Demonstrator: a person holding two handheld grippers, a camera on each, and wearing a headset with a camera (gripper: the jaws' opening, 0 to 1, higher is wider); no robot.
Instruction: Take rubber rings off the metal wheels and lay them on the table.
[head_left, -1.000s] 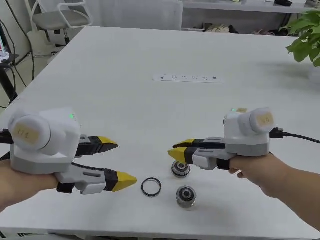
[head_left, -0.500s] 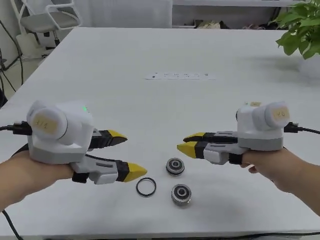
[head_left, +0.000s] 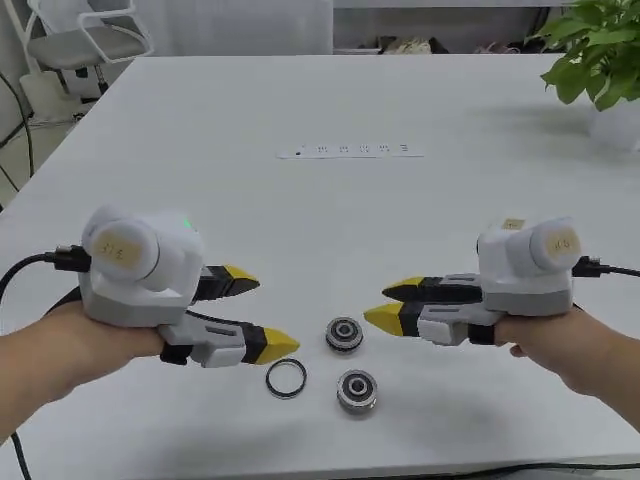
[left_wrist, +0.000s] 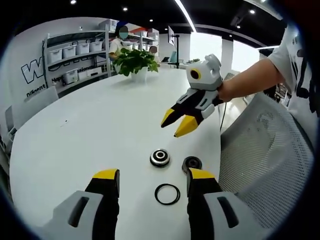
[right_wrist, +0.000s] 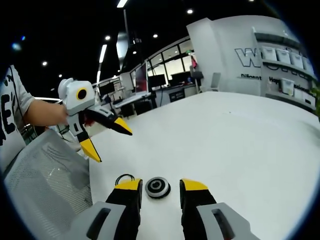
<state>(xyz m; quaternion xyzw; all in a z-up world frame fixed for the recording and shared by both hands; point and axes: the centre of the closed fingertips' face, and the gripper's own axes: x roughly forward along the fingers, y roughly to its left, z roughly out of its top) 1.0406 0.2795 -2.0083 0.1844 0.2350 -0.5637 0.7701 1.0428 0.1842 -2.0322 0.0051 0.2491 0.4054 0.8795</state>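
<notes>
At the near edge of the tabletop (head_left: 330, 90), one rubber ring (head_left: 286, 379) is lying loose beside two metal wheels, the far wheel (head_left: 344, 335) and the near wheel (head_left: 357, 390). I'm guessing it's about half done. The left gripper (head_left: 265, 312) is hovering with jaws wide open, the right gripper (head_left: 390, 304) with jaws open but narrower, and both are holding nothing

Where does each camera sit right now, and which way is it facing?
Head view: headset, facing down at the table; hands, left gripper, right gripper show.
Left gripper view: on the left gripper, facing over the rubber ring toward the right gripper; own jaws, right forearm.
Right gripper view: on the right gripper, facing the left gripper past a metal wheel; own jaws, left forearm.
Shared: both gripper views show that wheel.
</notes>
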